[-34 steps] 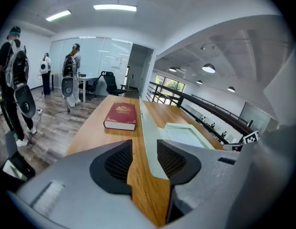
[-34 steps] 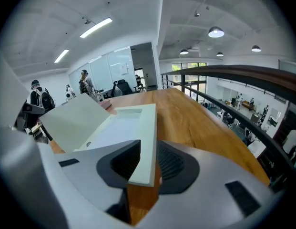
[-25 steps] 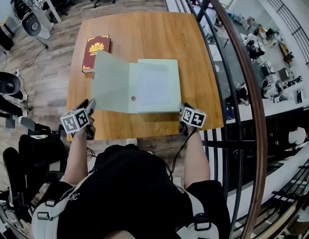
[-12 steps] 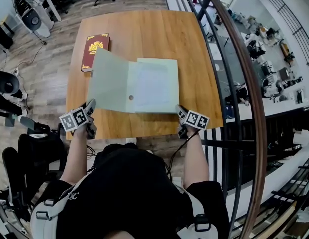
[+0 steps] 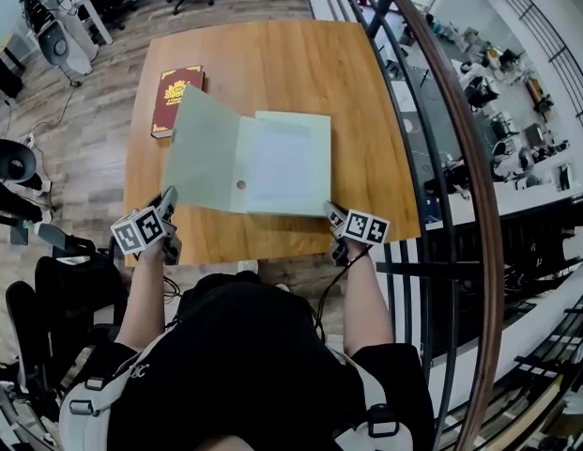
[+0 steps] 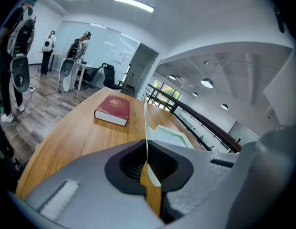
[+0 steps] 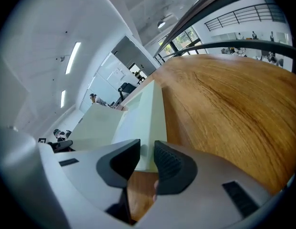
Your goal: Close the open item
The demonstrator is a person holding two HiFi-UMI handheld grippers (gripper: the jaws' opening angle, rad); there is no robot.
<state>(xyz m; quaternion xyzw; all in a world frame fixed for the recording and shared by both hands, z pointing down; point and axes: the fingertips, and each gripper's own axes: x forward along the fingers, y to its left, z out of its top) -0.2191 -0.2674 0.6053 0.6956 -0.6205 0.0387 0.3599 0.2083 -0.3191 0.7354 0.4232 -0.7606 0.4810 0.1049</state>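
A pale green book [image 5: 282, 163] lies open on the wooden table [image 5: 272, 64], its left cover [image 5: 202, 148] raised at a slant. My left gripper [image 5: 168, 198] is at that cover's near left corner. Its jaws have just closed, and in the left gripper view the cover's thin edge [image 6: 146, 128] runs straight into the shut left gripper [image 6: 148, 163]. My right gripper [image 5: 331, 211] is at the book's near right corner. The right gripper [image 7: 147, 160] stands open, its jaws having just closed a little. The book's corner [image 7: 144, 123] shows in the gap, with no pad pressing on it.
A closed red book [image 5: 176, 100] lies at the table's far left, also in the left gripper view [image 6: 113, 109]. A railing [image 5: 441, 111] runs along the table's right side. Office chairs and equipment stand on the wooden floor to the left.
My right gripper has slid left to the book's near right corner and rolled a little. My left gripper stays at the raised cover's corner.
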